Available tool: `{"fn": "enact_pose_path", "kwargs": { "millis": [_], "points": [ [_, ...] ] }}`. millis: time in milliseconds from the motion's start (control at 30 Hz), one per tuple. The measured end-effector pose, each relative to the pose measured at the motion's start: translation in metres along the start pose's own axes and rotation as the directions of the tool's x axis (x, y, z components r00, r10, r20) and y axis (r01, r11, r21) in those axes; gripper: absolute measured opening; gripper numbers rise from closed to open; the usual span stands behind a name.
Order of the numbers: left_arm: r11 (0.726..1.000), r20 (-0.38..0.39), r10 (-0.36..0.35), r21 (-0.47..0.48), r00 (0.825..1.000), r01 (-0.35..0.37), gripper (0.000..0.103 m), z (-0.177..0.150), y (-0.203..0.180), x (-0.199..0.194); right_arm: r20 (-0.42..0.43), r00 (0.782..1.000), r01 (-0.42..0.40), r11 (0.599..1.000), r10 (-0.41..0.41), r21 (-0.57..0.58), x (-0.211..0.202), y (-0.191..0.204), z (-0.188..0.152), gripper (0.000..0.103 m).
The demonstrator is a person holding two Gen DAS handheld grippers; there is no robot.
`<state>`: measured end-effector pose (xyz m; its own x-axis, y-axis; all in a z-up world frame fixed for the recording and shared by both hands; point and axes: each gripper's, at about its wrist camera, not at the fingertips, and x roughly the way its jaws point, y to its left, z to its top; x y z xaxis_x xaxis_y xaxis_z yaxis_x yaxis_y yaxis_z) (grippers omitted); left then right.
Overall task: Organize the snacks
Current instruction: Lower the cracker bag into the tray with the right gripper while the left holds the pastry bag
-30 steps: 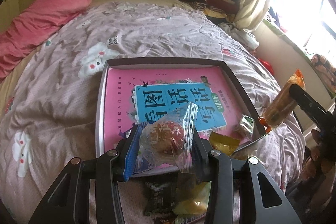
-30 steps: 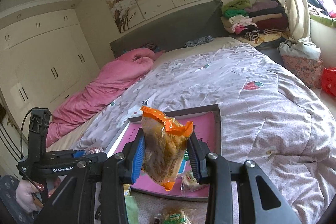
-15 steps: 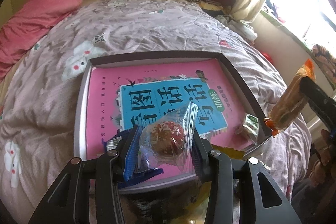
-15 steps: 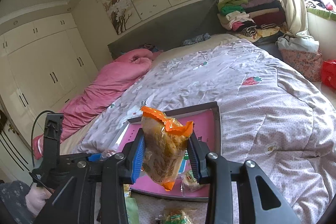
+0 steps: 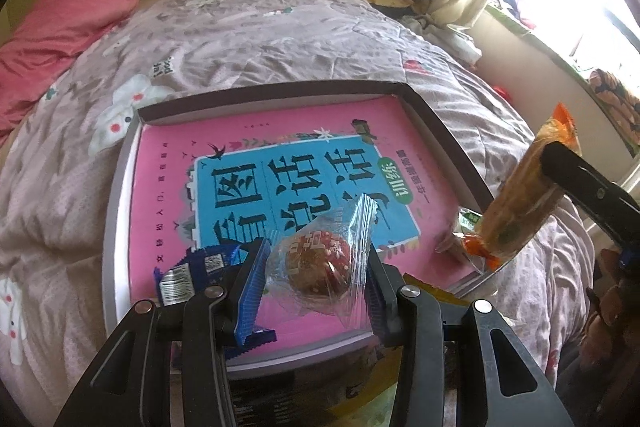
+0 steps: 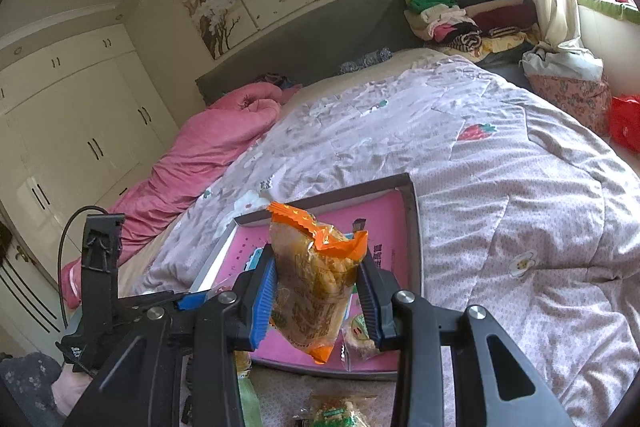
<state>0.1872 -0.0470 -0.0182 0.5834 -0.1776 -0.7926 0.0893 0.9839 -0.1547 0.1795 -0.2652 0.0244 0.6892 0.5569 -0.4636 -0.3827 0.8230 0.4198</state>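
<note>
A shallow grey tray (image 5: 120, 195) (image 6: 414, 227) with a pink and blue book cover as its floor lies on the bed. My left gripper (image 5: 316, 269) is shut on a round brown pastry in clear wrap (image 5: 318, 263), held over the tray's near part. A blue snack packet (image 5: 192, 271) lies in the tray by the left finger. My right gripper (image 6: 318, 293) is shut on an orange-ended bag of yellow snacks (image 6: 316, 283) (image 5: 524, 195), held upright above the tray's near right corner. A small green-labelled packet (image 5: 466, 223) (image 6: 358, 337) lies in that corner.
The bed has a pale flowered quilt (image 6: 500, 187) and a pink duvet (image 6: 208, 155) at its left. Loose snack packets (image 6: 336, 413) lie on the quilt in front of the tray. Folded clothes (image 6: 460, 11) are stacked by the headboard. A person's hand (image 6: 68, 387) holds the left gripper.
My left gripper has moved forward and lower over the tray with the pastry; the blue packet now shows beside its left finger. The right gripper has barely moved.
</note>
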Motion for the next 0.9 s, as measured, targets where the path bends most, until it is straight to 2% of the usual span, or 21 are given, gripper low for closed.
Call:
{"fn": "enact_pose_path", "kwargs": {
  "millis": [900],
  "points": [
    [1.000,-0.034,0.002,0.007,0.999,-0.002,0.046,-0.003,-0.002,0.018,-0.080,0.996,0.041,0.999,-0.039,0.019,0.028,-0.003,-0.020,0.038]
  ]
}}
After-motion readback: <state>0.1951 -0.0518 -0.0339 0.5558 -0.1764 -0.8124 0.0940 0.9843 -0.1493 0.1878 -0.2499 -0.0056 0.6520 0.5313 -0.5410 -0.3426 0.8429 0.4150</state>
